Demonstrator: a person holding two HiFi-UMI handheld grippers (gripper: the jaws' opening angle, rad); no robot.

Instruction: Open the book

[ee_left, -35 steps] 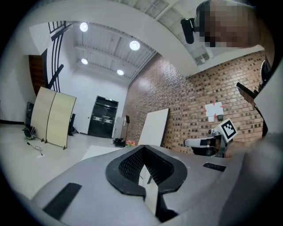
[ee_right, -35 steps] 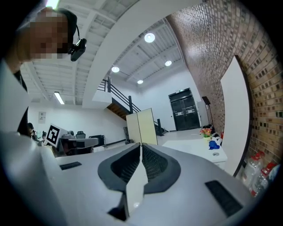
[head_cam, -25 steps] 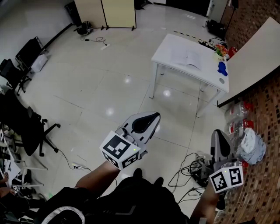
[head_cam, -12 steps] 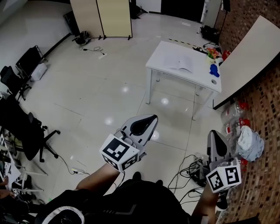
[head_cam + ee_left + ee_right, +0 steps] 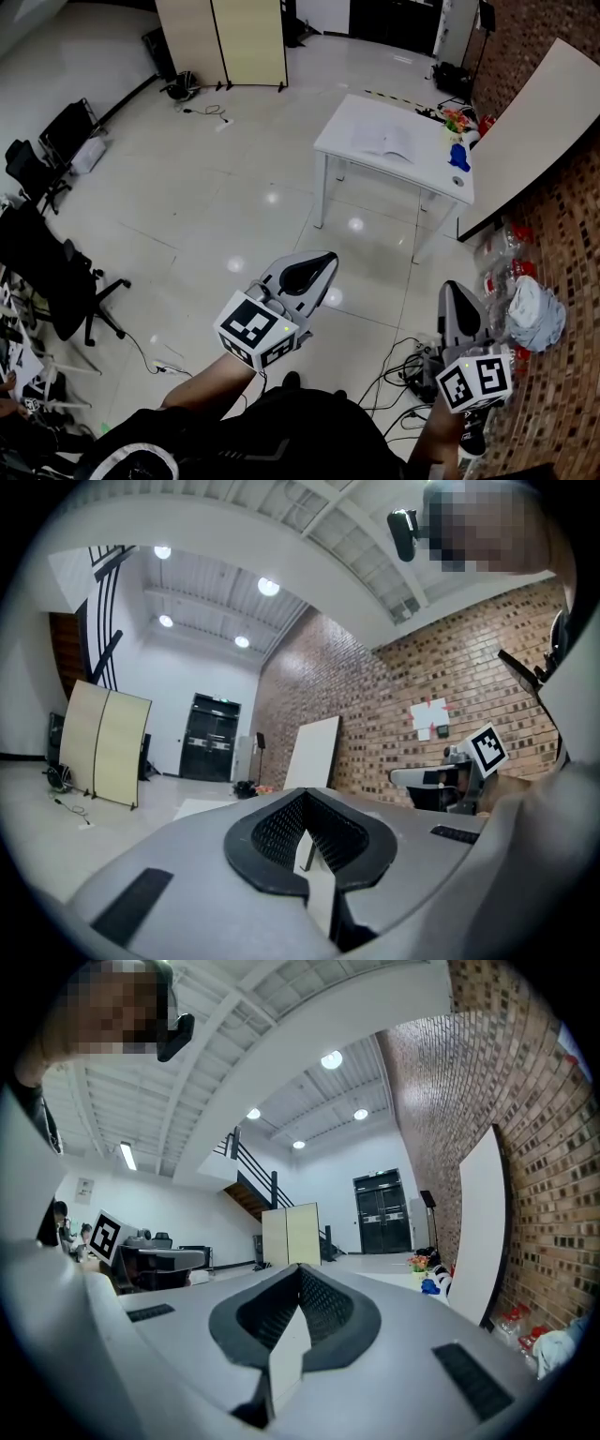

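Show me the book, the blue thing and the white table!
book (image 5: 384, 141), head view, middle of its pale pages.
blue thing (image 5: 458, 156), head view, its middle.
white table (image 5: 424, 169), head view, bare part of the top.

White table (image 5: 414, 167) bearing book (image 5: 385, 142), blue object (image 5: 458, 156)

glossy pale floor (image 5: 187, 187); brick wall (image 5: 562, 366) right; white table (image 5: 427, 167)

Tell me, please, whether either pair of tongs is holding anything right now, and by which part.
Nothing is held: the left tongs and right tongs are both shut and empty; the book lies on the far table.
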